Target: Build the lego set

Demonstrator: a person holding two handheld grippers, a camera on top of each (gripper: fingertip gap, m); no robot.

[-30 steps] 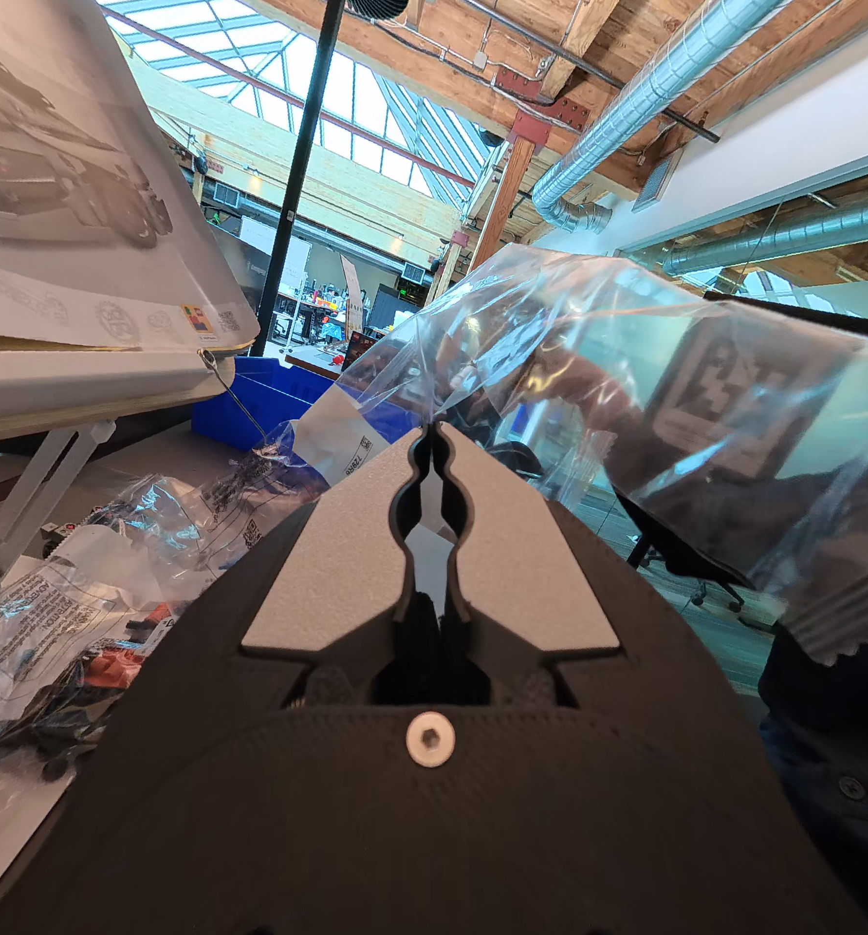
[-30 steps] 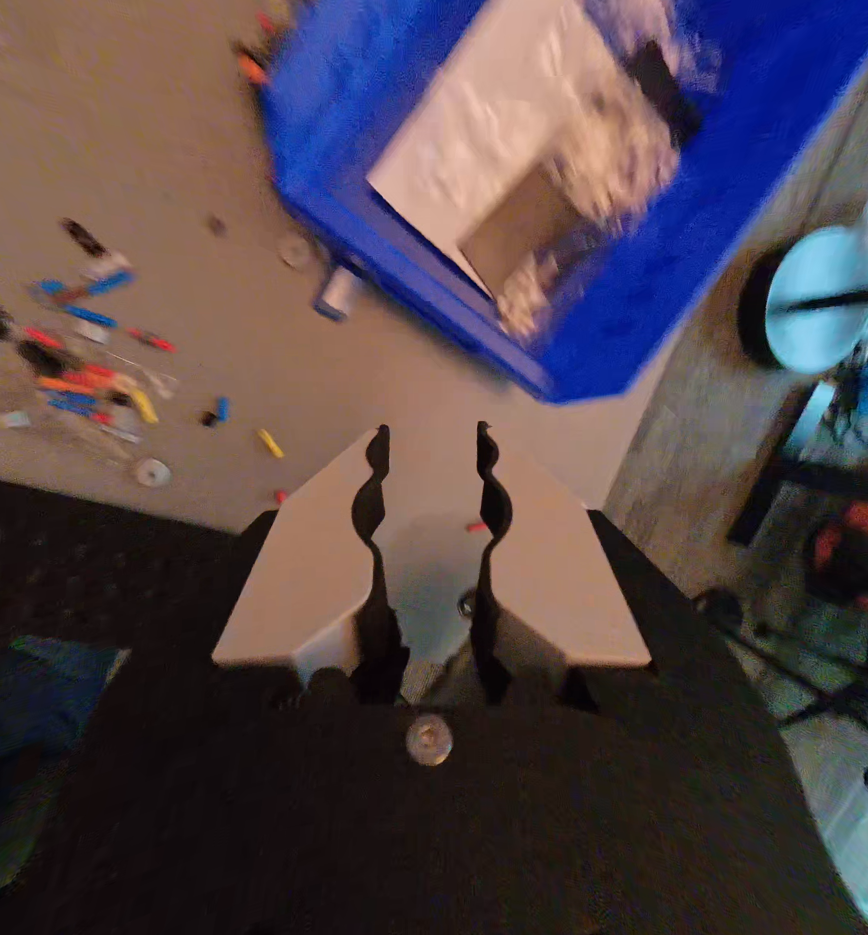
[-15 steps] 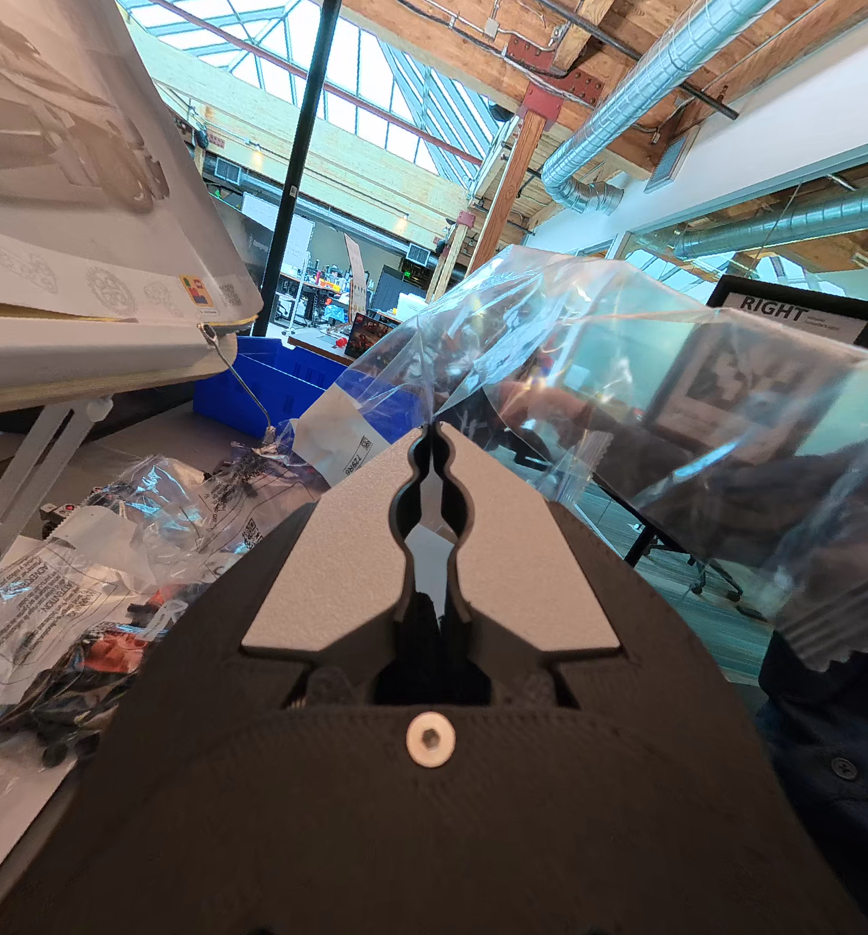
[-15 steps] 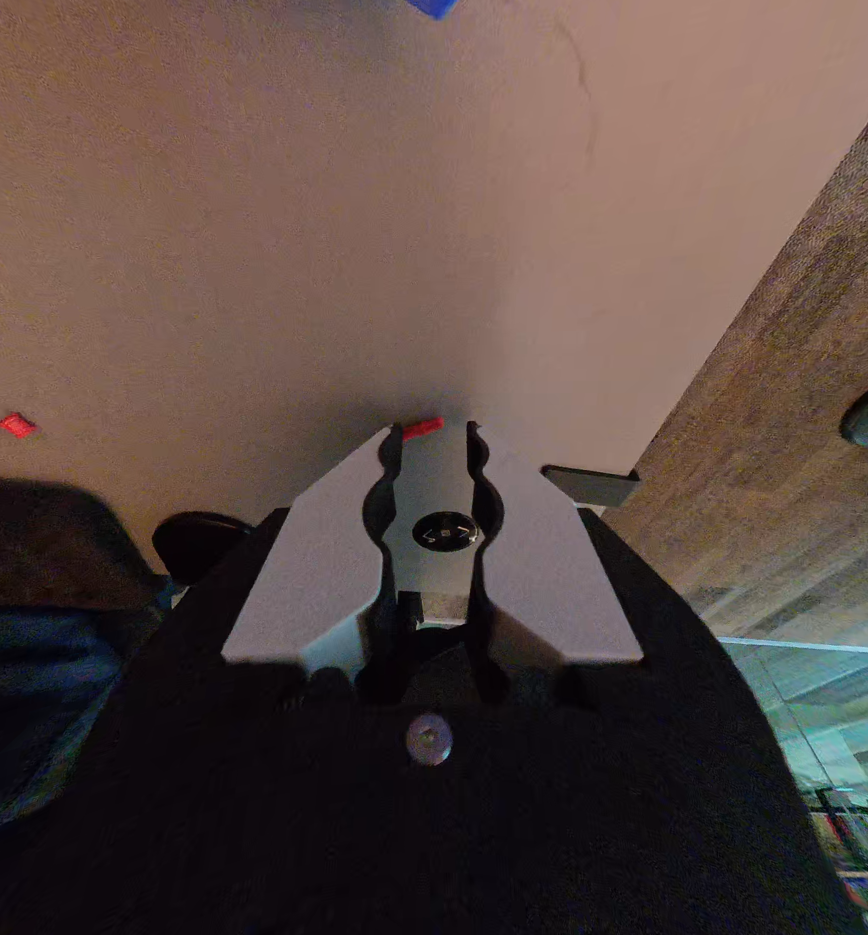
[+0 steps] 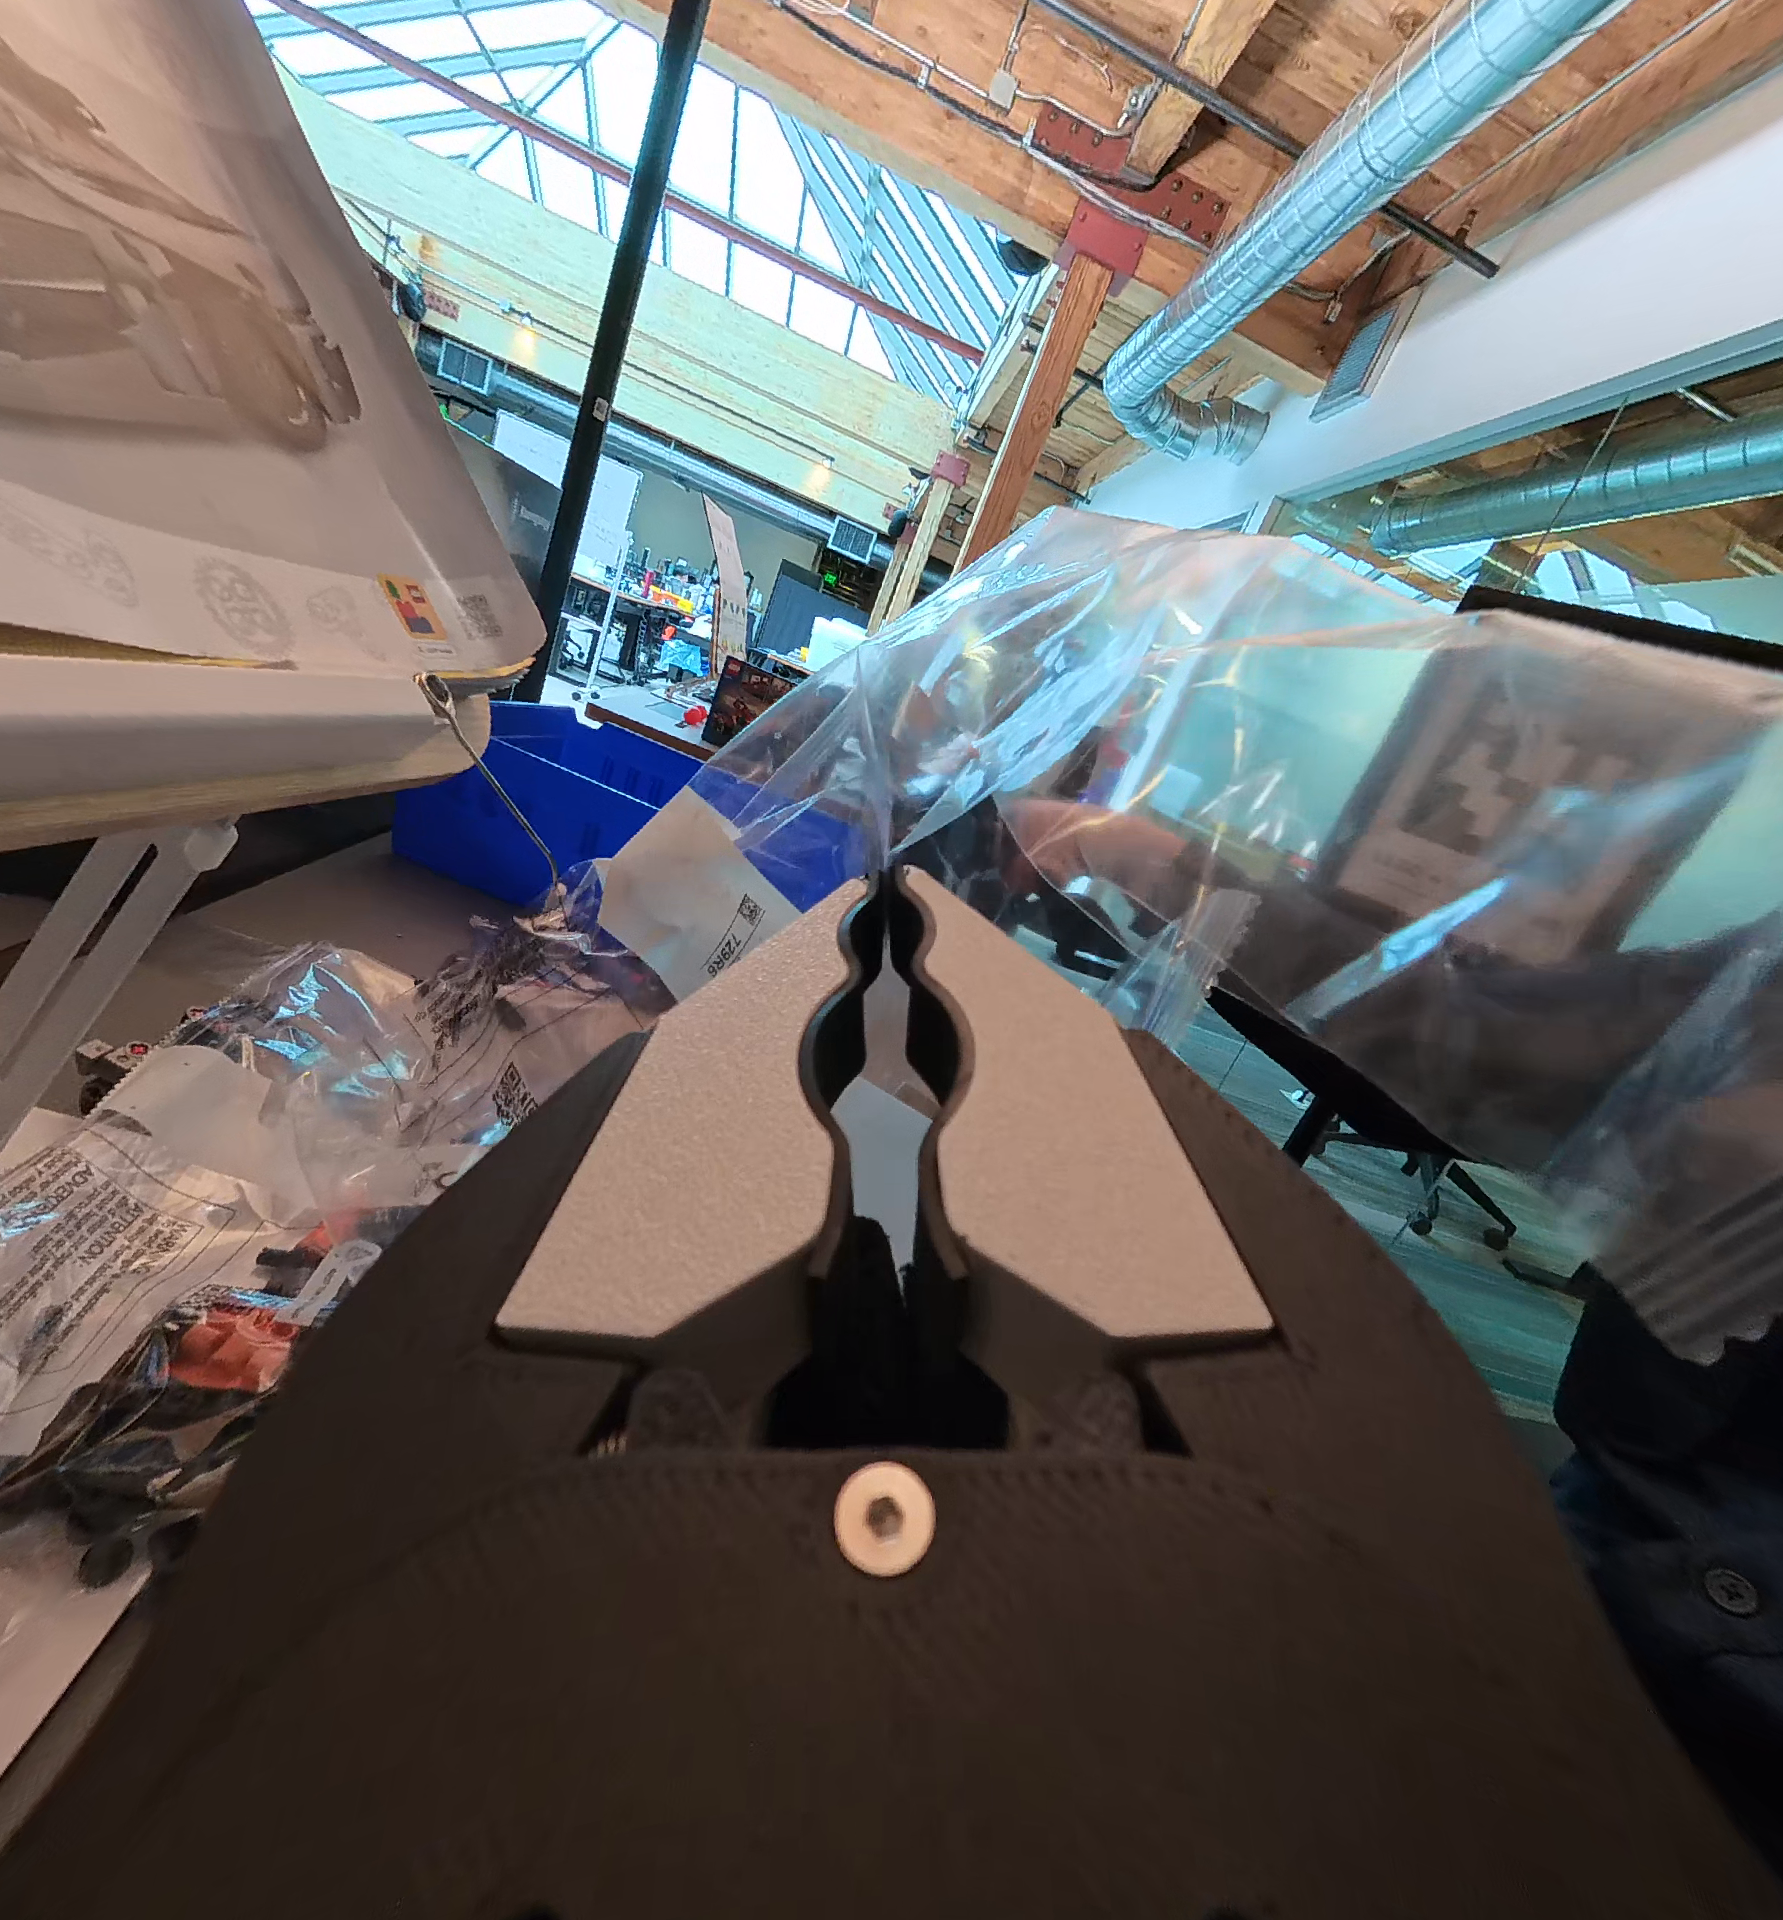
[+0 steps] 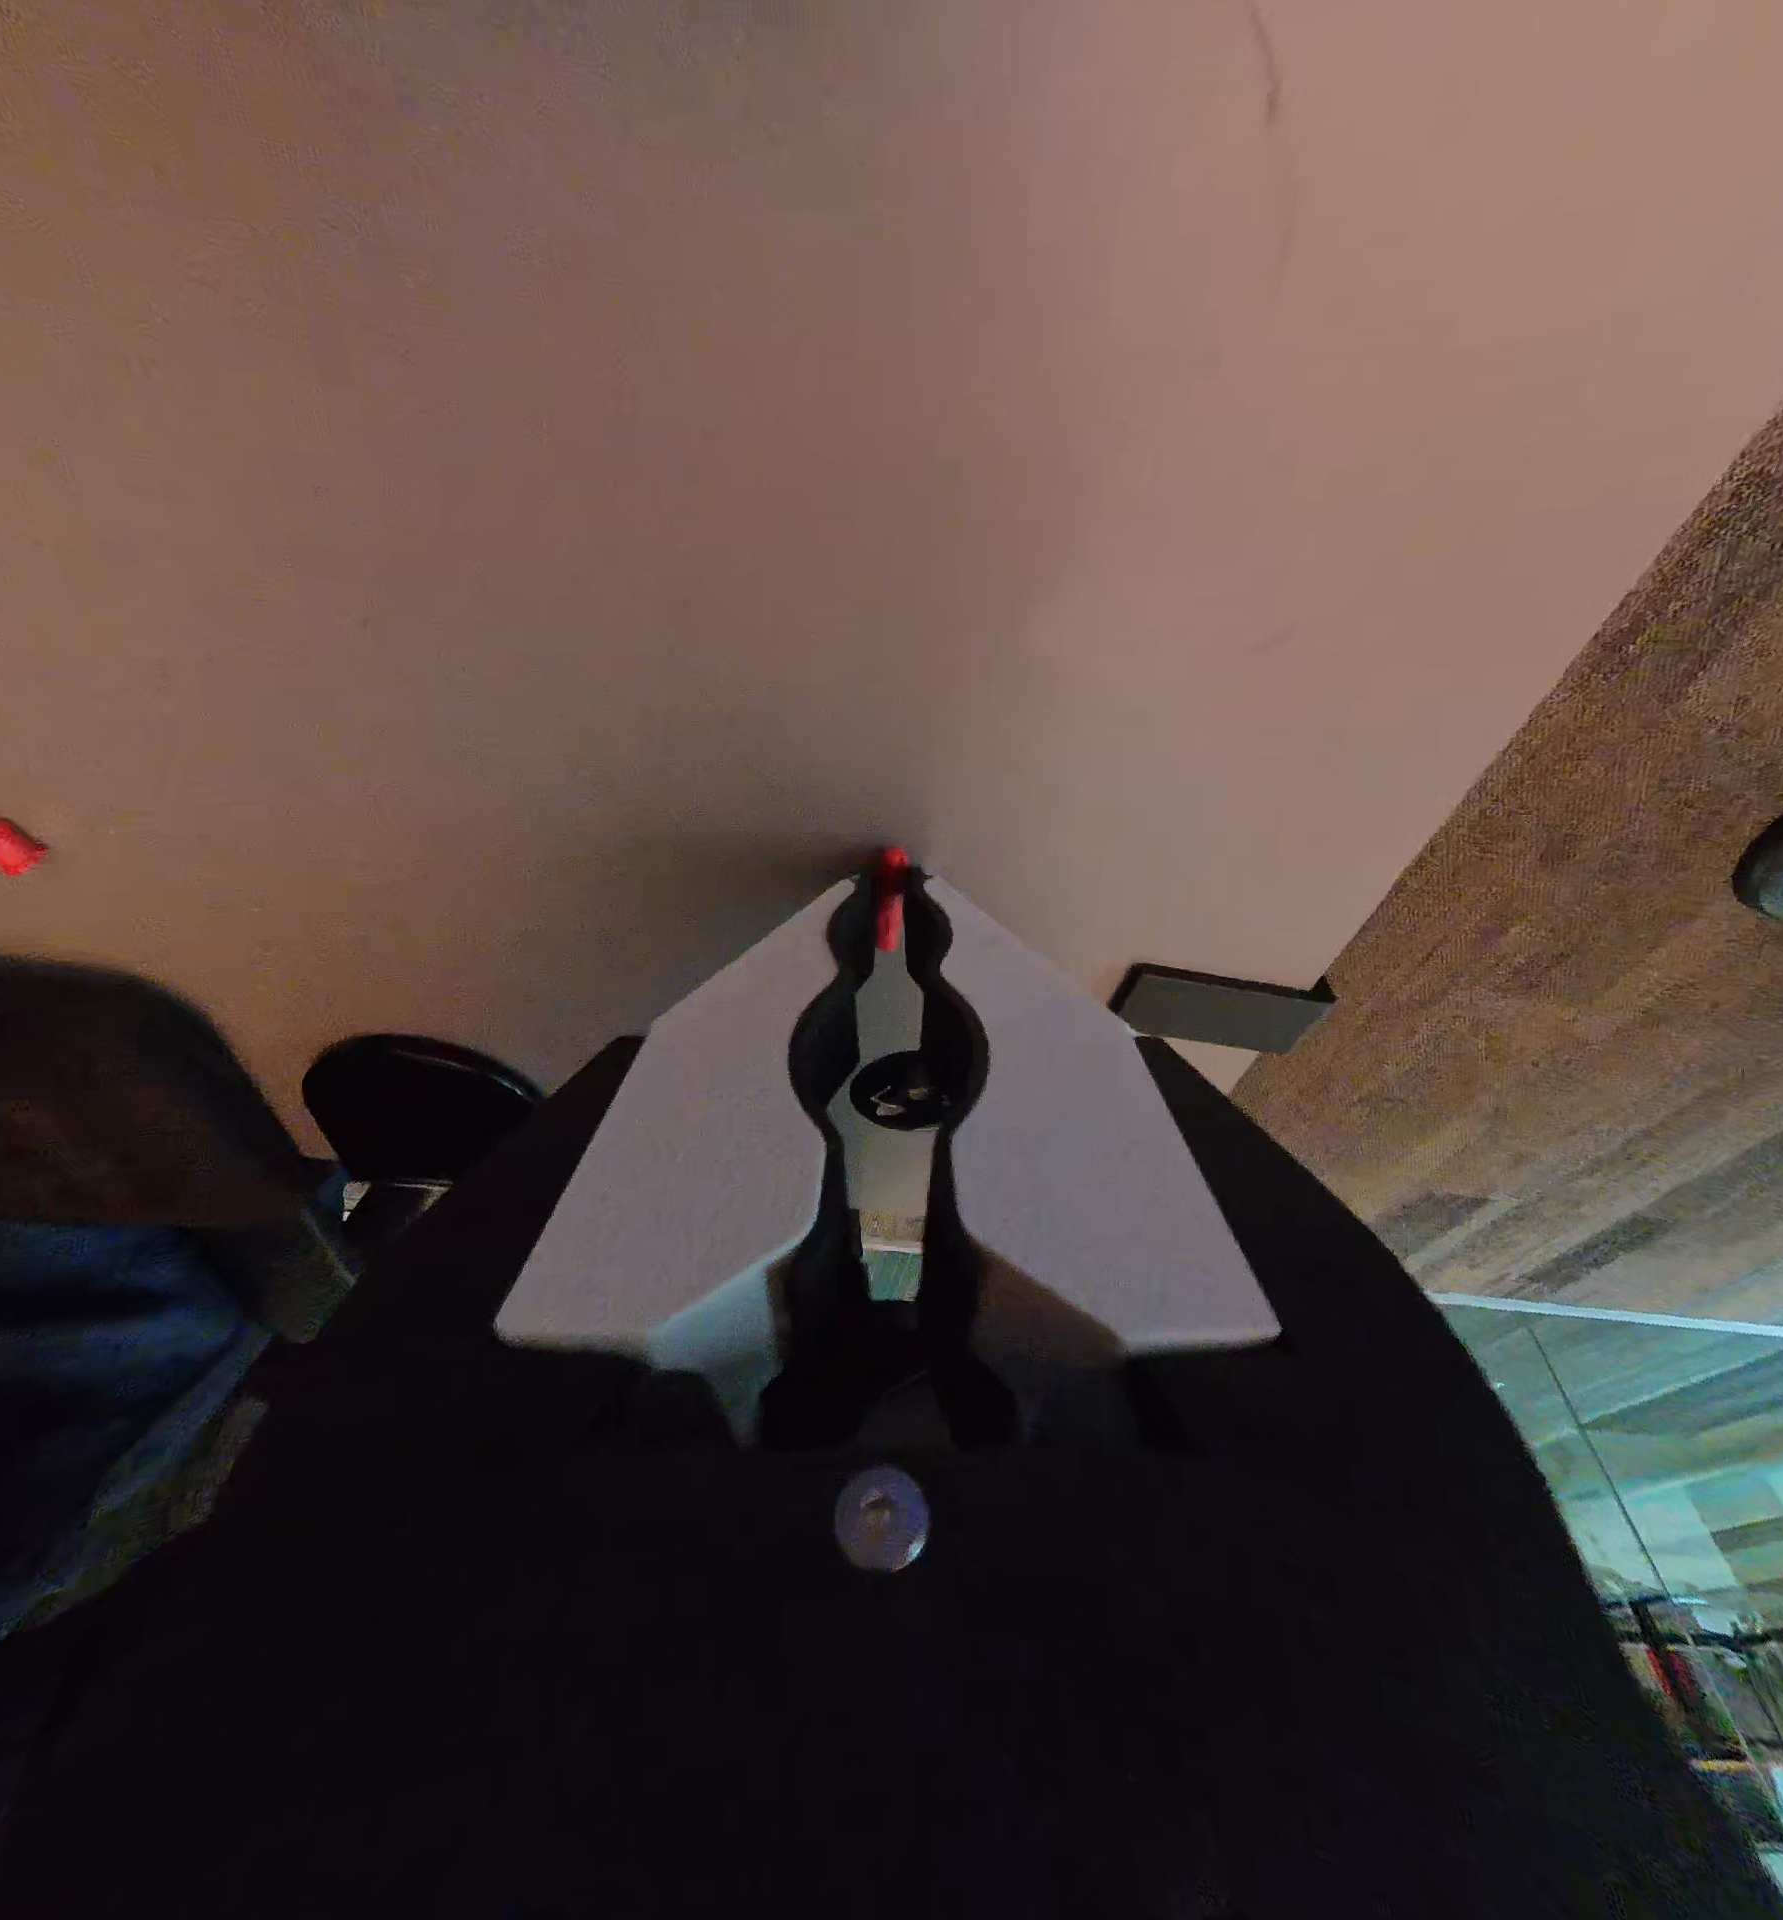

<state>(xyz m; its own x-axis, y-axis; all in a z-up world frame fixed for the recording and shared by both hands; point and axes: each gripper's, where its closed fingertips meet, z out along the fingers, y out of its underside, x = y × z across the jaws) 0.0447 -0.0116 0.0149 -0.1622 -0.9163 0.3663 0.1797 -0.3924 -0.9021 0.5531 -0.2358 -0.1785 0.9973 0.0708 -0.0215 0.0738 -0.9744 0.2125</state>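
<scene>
In the left wrist view my left gripper (image 5: 889, 881) is shut on the edge of a clear plastic bag (image 5: 1230, 810), held up above the table; the bag spreads to the right. Several other clear bags of Lego parts (image 5: 170, 1195) lie on the table at the left. In the right wrist view my right gripper (image 6: 891, 883) points down at the tan table (image 6: 762, 416), close to it, and is shut on a small red Lego piece (image 6: 889, 900) at its tips. Another red piece (image 6: 6, 847) lies on the table at the far left.
An instruction booklet (image 5: 170, 416) sits on a white stand (image 5: 87, 935) at upper left. A blue bin (image 5: 544, 821) stands behind the bags. The table edge (image 6: 1386, 883) runs diagonally at right, with carpet floor (image 6: 1593, 935) beyond. A dark-sleeved person (image 5: 1718, 1507) is at right. Spacing between my two grippers at the tips: around 60 cm.
My right gripper swung away from the blue bin, came down to the bare table and closed on the small red piece. My left gripper stayed shut on the bag, barely moving.
</scene>
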